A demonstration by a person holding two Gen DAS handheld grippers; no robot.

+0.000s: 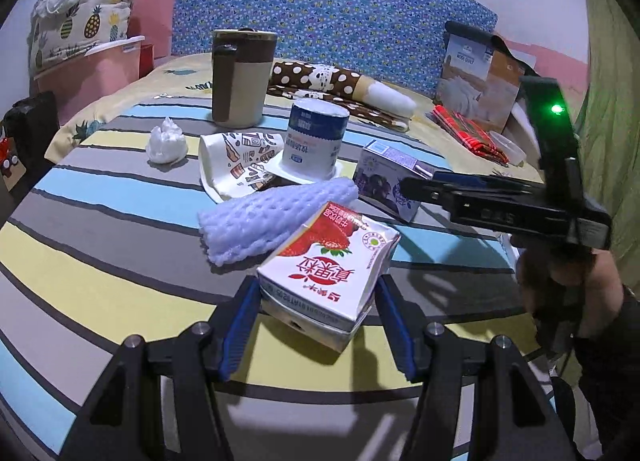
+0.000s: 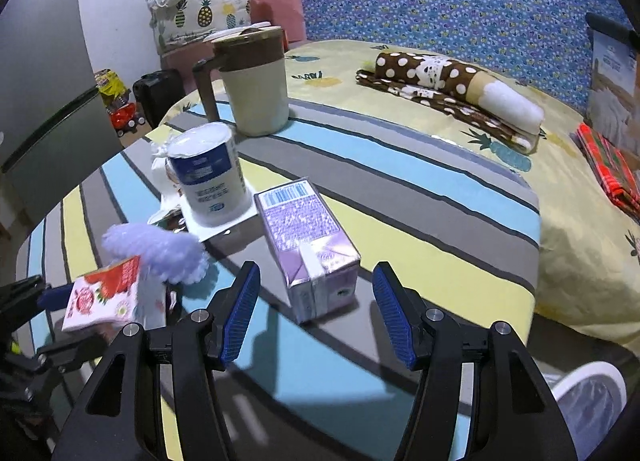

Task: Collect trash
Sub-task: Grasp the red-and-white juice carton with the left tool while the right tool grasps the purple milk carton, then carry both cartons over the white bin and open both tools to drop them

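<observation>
Left wrist view: the left tool (image 1: 316, 301) has a strawberry milk carton (image 1: 328, 265) between its blue pads; both pads seem to press its sides, so I judge it gripped and tilted up off the striped worktop (image 1: 100, 229). Collection looks barely begun. Still lying on the worktop are one foam fruit net (image 1: 276, 217), one yoghurt cup (image 1: 314, 141) upside down, one crushed paper cup (image 1: 236, 165), one crumpled tissue (image 1: 166, 141) and one purple carton (image 1: 392, 181). One lidded mug (image 1: 240, 77) stands behind them, probably not trash. The right tool (image 1: 412, 187) reaches in beside the purple carton.

Right wrist view: the right tool (image 2: 316, 309) stands wide open and empty, its pads either side of the purple carton (image 2: 308, 249) without touching. A white bin rim (image 2: 592, 377) may show at lower right; I cannot tell.
</observation>
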